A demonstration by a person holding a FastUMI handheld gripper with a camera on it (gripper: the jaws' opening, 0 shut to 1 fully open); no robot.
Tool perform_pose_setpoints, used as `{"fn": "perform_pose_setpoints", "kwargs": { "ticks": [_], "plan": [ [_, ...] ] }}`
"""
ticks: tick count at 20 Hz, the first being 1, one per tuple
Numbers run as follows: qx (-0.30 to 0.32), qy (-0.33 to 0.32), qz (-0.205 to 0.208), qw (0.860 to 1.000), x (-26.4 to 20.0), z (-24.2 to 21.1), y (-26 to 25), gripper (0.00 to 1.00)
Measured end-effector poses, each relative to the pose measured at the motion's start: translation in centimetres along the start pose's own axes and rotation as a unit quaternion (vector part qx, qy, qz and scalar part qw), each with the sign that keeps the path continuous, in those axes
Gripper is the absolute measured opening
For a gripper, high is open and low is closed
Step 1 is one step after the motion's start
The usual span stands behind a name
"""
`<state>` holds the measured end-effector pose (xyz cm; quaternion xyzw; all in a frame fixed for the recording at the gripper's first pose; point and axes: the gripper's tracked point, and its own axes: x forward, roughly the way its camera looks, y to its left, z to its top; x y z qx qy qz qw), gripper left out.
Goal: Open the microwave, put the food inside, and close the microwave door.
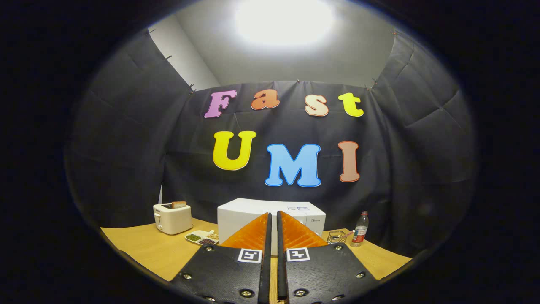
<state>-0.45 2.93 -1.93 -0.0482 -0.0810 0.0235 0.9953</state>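
1. The gripper (273,219), low in the centre, has its orange fingers (253,238) nearly together, a thin gap between them, gripping nothing.
2. Beyond them stands the white microwave (240,215); its door looks closed.
3. Lower left: a toaster (172,218); beside it a food dish (201,237); lower right, a bottle (360,230).

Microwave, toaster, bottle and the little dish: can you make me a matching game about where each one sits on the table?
Things:
1. microwave
2. toaster
3. bottle
4. dish

Places:
A. at the table's right end, beside a wire basket
B. just in front of the toaster
C. straight beyond the nearly closed orange fingers
D. at the left, bread poking out on top

Pairs: 1-C, 2-D, 3-A, 4-B
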Motion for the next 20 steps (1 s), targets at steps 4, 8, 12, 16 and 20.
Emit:
{"fn": "perform_pose_setpoints", "kwargs": {
  "ticks": [4,8,12,16,20],
  "plan": [
    [-0.001,0.003,-0.007,1.0,-0.4,0.2,-0.5,0.07],
    [0.013,-0.003,-0.019,1.0,-1.3,1.4,-1.1,0.07],
    [0.027,-0.03,-0.021,0.999,-2.4,2.9,-0.8,0.95],
    [0.026,-0.038,-0.02,0.999,-2.6,3.4,-0.8,0.96],
    [0.018,-0.029,-0.016,0.999,-2.4,2.7,-0.3,0.96]
  ]
}}
